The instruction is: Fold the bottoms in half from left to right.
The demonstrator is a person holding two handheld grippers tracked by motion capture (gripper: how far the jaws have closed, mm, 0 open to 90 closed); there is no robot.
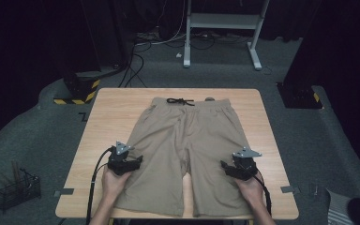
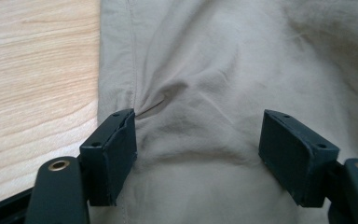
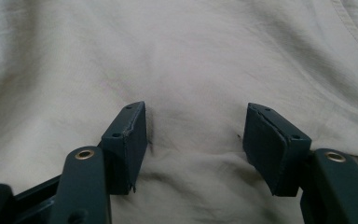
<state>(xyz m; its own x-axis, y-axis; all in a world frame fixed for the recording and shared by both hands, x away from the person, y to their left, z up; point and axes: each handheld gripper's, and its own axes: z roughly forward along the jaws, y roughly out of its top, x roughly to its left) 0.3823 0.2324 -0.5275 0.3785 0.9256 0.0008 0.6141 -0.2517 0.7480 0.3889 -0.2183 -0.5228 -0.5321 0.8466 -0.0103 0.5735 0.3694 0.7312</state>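
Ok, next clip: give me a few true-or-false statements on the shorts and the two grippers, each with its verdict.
1. The shorts lie spread flat on the table, waistband on the far side. True.
2. The left gripper is shut on a fold of cloth. False: its fingers stand apart over the fabric, with nothing pinched between them.
3. The right gripper is open above the shorts. True.
4. The black drawstring hangs off the near edge of the table. False: it lies at the waistband, at the far side.
5. Both grippers are over the same leg of the shorts. False: each is over its own leg, left on the left leg, right on the right.
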